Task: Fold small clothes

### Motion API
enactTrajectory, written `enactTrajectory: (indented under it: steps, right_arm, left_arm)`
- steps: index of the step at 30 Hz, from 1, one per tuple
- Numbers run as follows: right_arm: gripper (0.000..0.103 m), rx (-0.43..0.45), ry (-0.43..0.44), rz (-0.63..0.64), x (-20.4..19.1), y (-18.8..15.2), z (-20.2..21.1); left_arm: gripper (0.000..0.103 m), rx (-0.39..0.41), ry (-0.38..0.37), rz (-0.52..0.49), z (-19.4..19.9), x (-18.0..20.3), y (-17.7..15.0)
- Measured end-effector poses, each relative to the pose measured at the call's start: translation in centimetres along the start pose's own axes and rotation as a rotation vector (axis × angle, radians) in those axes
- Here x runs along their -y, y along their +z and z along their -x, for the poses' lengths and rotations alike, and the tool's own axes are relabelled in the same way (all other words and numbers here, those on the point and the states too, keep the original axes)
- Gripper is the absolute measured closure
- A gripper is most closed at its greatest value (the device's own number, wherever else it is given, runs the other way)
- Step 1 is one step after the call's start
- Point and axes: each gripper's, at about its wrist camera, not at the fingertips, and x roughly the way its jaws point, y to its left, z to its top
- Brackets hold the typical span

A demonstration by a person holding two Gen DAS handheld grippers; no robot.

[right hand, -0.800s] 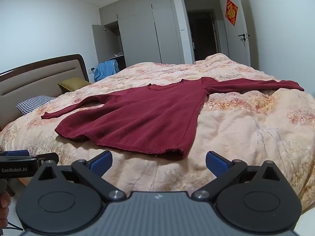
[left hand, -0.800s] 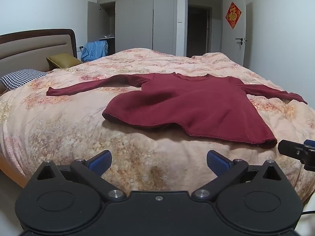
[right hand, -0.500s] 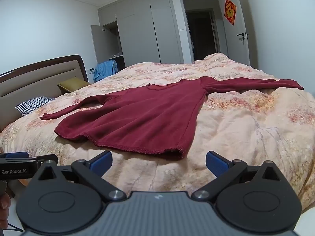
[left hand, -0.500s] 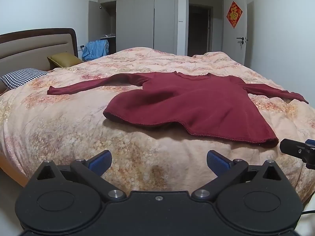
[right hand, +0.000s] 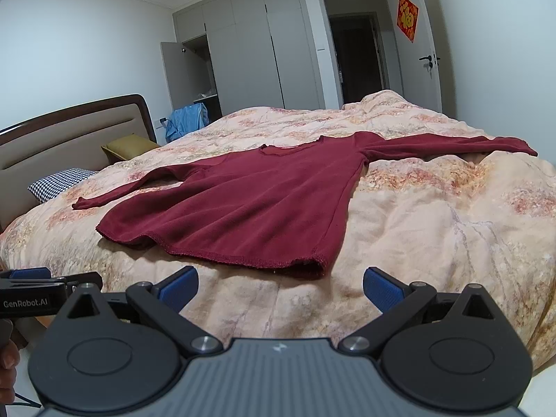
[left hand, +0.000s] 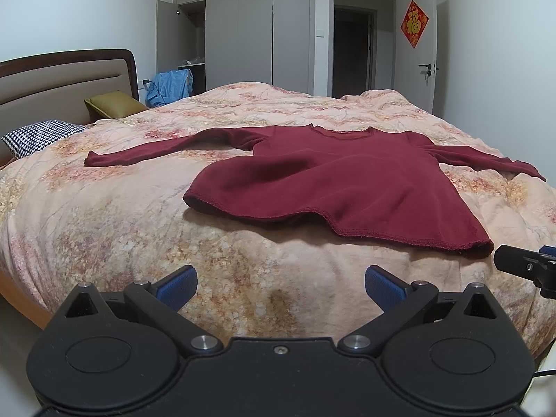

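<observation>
Bed (left hand: 104,229) carries the dark red long-sleeved top (left hand: 347,177), spread flat on the quilt near the front edge, both sleeves out sideways, hem toward the grippers; looks like light, limp knit, so it will sag and crease when lifted and shouldn't slip in the pads; best pinch points are probably the two hem corners or the sleeve cuffs; left gripper (left hand: 279,283) and right gripper (right hand: 279,283) both spread wide, nothing between the pads, short of the hem; versus earlier frames, practically no change, only slight camera drift.
</observation>
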Motion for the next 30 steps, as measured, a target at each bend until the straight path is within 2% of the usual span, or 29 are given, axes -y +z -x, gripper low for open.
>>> enactTrajectory:
  steps: [30]
  right_arm:
    - [0.0, -0.002, 0.004, -0.002, 0.07, 0.04, 0.07]
  left_arm:
    - [0.001, 0.006, 0.009, -0.006, 0.51, 0.04, 0.06]
